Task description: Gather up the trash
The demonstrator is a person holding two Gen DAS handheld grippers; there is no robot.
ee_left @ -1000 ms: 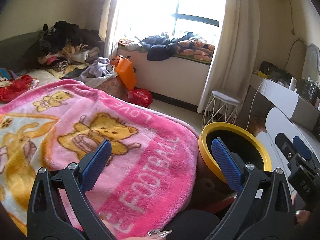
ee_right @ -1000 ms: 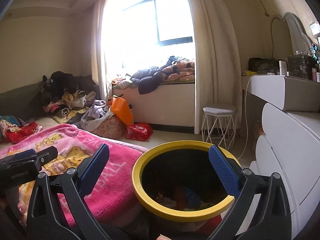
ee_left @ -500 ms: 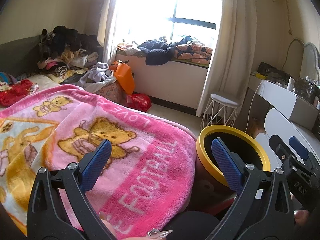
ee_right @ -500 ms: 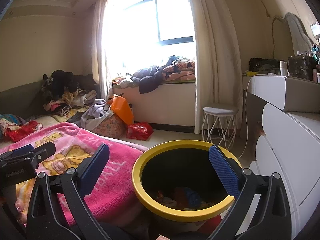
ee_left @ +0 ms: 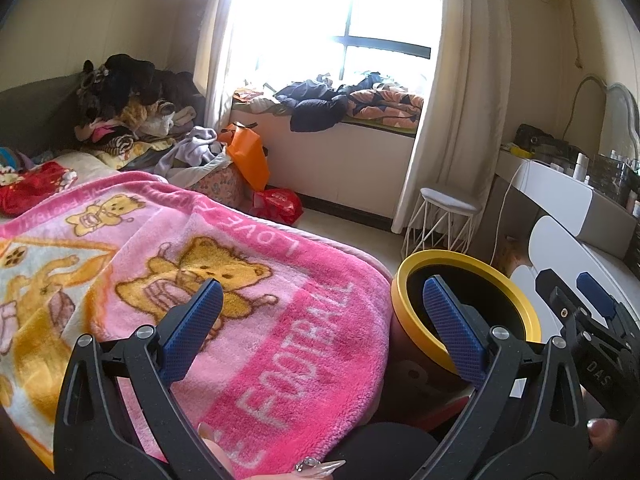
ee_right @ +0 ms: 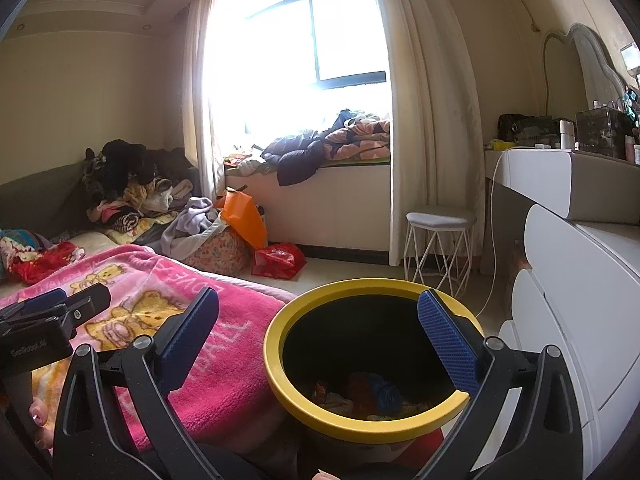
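Blue pads on my 2 tools stand spread wide, gripping nothing: my left hand-held gripper (ee_left: 322,324) hangs over 1 pink blanket (ee_left: 256,320) on the bed, my right hand-held gripper (ee_right: 318,330) over 1 yellow-rimmed bin (ee_right: 288,392) just beside the bed. Colourful trash (ee_right: 372,394) lies at its bottom. 1 white stool (ee_right: 438,240) and 1 red bag (ee_right: 280,260) stand beyond, near the window.

The bin (ee_right: 304,408) sits under my right tongs (ee_right: 318,338), the blanket (ee_left: 280,320) under my left tongs (ee_left: 320,320), the stool (ee_right: 438,220) beyond both.
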